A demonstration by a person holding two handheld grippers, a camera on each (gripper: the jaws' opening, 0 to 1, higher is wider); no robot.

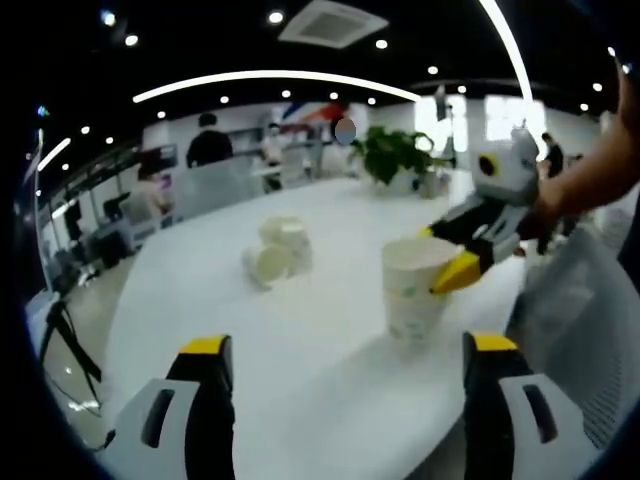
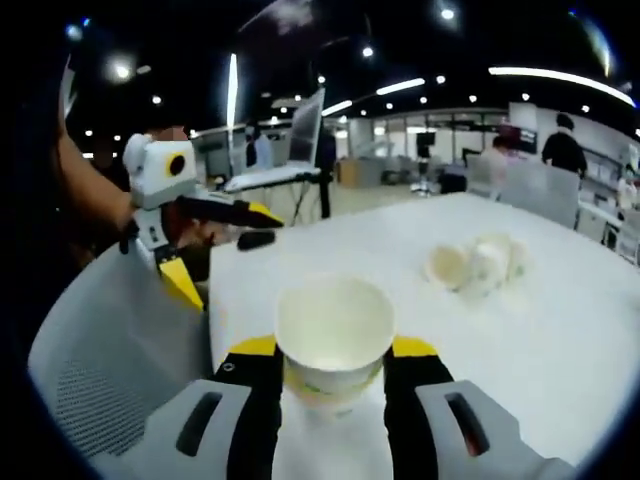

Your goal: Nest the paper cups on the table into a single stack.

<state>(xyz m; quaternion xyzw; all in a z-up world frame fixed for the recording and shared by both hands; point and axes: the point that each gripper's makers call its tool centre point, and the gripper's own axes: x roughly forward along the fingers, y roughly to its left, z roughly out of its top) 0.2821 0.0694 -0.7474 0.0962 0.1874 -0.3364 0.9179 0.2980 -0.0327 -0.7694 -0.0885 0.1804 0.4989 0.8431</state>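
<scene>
— Office lights overhead, white tabletop [image 1: 300, 390] below. Where do my tongs stand?

— Your right tongs [image 2: 325, 360] are clamped on the upright cup [image 2: 332, 335], jaws pressed against its wall just under the rim, mouth facing up. In the left gripper view the same right tongs [image 1: 455, 262] pinch that cup [image 1: 415, 290] from the side while it stands on the tabletop. Your left tongs [image 1: 340, 350] are spread wide and hold nothing.

— And the rest of the cups?

— A loose pile of cups [image 1: 278, 250] lies tipped over farther out, well apart from the one you grip. From your right tongs the pile [image 2: 475, 265] sits ahead and to the right, open mouths roughly sideways. Your free left tongs look the likelier to fetch one; it would need righting before it nests.
</scene>
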